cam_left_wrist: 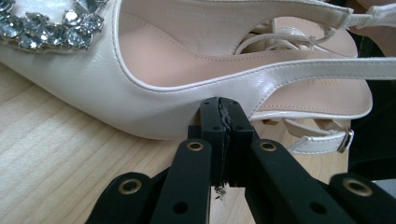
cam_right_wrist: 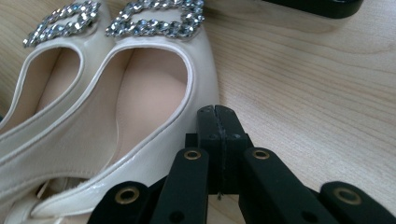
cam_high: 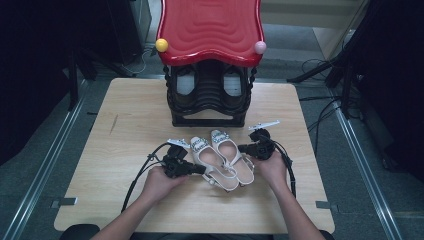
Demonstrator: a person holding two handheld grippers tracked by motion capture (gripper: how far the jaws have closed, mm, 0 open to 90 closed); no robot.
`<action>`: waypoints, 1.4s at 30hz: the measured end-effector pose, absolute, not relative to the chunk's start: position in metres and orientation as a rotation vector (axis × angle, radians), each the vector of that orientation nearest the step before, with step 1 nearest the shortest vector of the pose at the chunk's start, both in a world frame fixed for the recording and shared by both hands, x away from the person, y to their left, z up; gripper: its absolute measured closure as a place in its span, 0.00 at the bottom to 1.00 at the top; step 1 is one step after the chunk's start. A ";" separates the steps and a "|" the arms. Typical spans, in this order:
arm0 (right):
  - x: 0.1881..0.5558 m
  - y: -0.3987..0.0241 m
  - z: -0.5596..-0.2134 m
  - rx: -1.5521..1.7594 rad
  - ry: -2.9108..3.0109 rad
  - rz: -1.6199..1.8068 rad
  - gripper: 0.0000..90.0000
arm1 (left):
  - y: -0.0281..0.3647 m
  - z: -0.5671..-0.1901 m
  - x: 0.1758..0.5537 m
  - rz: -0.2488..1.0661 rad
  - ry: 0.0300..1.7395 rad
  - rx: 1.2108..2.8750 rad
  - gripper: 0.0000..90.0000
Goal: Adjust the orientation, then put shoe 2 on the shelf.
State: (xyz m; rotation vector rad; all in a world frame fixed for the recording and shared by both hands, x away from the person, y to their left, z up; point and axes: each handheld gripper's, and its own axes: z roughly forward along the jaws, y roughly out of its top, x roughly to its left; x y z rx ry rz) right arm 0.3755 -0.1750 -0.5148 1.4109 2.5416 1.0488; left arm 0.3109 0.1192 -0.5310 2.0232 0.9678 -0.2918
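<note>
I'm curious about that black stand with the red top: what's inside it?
Inside the black rack, under its red top, sits a pair of dark shoes with pale insoles, toes pointing in. The top covers their fronts, so anything deeper is hidden.

The two shoes (cam_high: 222, 159) are glossy cream-white with pale pink insoles and silvery rhinestone buckles (cam_right_wrist: 156, 21). The table (cam_high: 125, 125) is light wood grain. Far off, the rack (cam_high: 210, 95) is black under a red ridged top (cam_high: 210, 25).

Left gripper (cam_high: 202, 169), right gripper (cam_high: 241, 148): jaws closed, pointing inward.
</note>
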 end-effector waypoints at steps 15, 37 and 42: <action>0.380 -0.183 -0.512 1.394 2.530 1.077 0.90 | 0.135 -0.518 0.306 -0.189 0.972 2.044 0.77; 0.366 -0.186 -0.488 1.343 2.497 1.228 0.75 | 0.179 -0.507 0.311 -0.049 1.063 2.004 0.60; 0.361 -0.183 -0.481 1.320 2.504 1.244 0.75 | 0.184 -0.508 0.314 -0.031 1.079 2.004 0.57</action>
